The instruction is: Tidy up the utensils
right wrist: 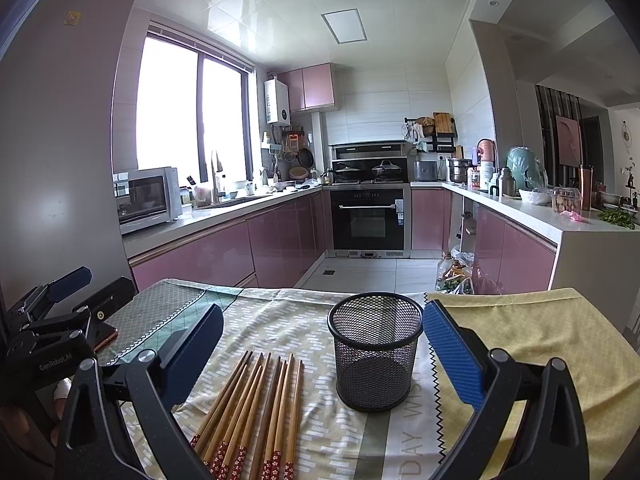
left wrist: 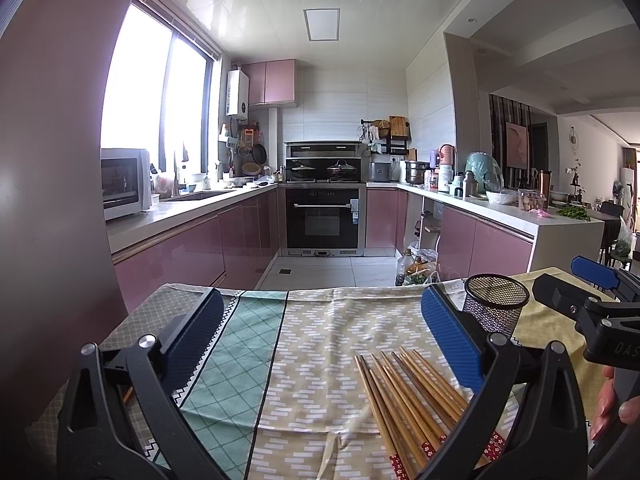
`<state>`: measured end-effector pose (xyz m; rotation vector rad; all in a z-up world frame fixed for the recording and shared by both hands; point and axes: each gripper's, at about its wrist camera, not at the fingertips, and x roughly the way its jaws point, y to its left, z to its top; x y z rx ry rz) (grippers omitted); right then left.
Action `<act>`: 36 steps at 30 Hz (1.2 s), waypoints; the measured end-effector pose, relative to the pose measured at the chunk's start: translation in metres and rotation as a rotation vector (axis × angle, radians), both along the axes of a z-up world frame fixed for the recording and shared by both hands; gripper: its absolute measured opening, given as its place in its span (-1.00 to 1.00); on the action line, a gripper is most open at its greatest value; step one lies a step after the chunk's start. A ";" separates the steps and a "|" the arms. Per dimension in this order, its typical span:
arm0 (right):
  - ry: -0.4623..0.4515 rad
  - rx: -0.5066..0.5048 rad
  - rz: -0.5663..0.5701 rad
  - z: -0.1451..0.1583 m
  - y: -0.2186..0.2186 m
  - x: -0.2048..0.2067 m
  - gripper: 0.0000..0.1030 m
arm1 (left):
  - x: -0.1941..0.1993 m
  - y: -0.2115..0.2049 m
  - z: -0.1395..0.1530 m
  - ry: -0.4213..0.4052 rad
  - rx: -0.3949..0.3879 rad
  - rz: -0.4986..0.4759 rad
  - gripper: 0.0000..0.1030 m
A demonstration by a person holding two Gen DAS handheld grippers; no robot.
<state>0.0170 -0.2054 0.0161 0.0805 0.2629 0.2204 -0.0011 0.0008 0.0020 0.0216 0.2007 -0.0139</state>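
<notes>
Left wrist view: the chopsticks [left wrist: 416, 408] lay on the tablecloth [left wrist: 312, 340], tips pointing away, near the mesh cup [left wrist: 496, 304]. Left gripper [left wrist: 320, 344] was wide open, holding nothing.

Right wrist view: chopsticks [right wrist: 256, 408] fanned lengthwise left of the mesh cup [right wrist: 376, 356]; right gripper [right wrist: 324, 356] gaped wide, empty.

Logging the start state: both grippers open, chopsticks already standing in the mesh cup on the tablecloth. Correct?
Not quite. The chopsticks lie flat on the tablecloth beside the mesh cup, which is empty; the right wrist view shows it. The left gripper and right gripper are open.
</notes>
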 end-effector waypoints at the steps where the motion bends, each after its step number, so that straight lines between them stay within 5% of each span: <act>1: 0.000 0.001 0.000 0.001 0.000 0.000 0.87 | 0.000 0.000 0.000 0.000 0.000 0.000 0.89; 36: 0.005 0.002 0.003 0.005 0.002 -0.003 0.87 | -0.002 -0.003 -0.001 -0.001 0.002 -0.001 0.89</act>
